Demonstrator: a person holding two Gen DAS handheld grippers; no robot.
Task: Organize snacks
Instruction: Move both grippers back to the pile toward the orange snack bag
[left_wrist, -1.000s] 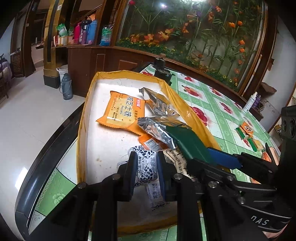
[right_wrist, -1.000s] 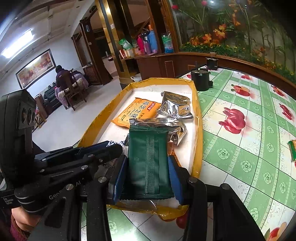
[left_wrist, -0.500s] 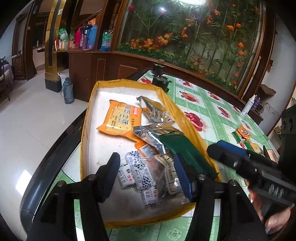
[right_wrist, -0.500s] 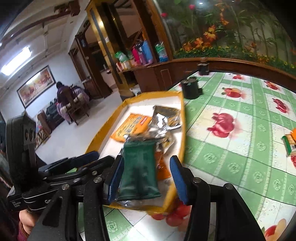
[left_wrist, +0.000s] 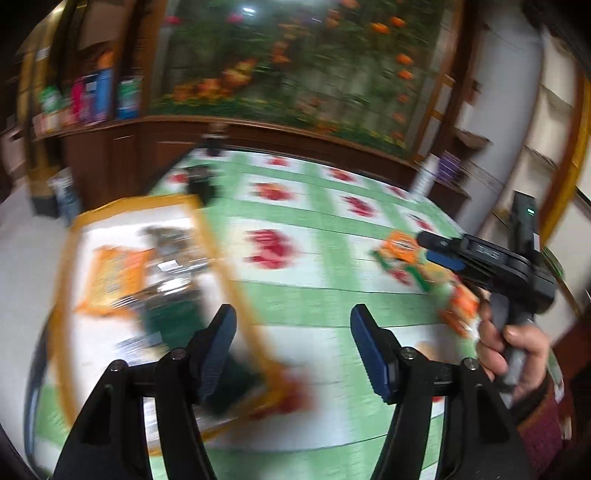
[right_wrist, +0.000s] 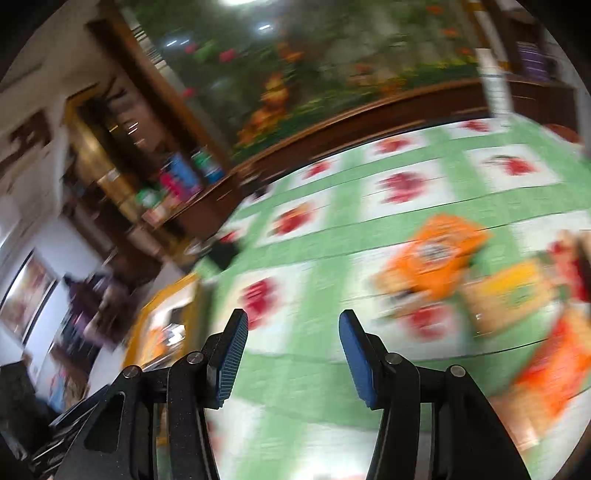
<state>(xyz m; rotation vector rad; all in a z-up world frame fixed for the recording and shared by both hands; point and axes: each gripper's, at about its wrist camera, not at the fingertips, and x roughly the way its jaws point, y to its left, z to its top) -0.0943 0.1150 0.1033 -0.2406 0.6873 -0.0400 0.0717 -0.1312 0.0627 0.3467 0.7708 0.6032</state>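
Note:
Both views are motion-blurred. My left gripper (left_wrist: 293, 350) is open and empty above the green flowered tablecloth (left_wrist: 317, 295), just right of the yellow-rimmed tray (left_wrist: 218, 236). The tray holds an orange packet (left_wrist: 114, 277), silver packets (left_wrist: 170, 258) and the dark green packet (left_wrist: 173, 317). My right gripper (right_wrist: 293, 360) is open and empty over the tablecloth. It also shows in the left wrist view (left_wrist: 439, 251), held over loose snacks (left_wrist: 402, 251). Orange and yellow loose packets (right_wrist: 439, 254) lie ahead and to its right.
A dark cup (left_wrist: 201, 181) stands behind the tray. A white bottle (left_wrist: 424, 177) stands at the table's far edge. A wooden counter with bottles (left_wrist: 96, 96) and a flower mural lie beyond. The tray's corner shows at lower left in the right wrist view (right_wrist: 166, 317).
Both grippers have let go of their packets into the tray and opened wide. Both have swung right, away from the tray, towards the loose snacks on the tablecloth.

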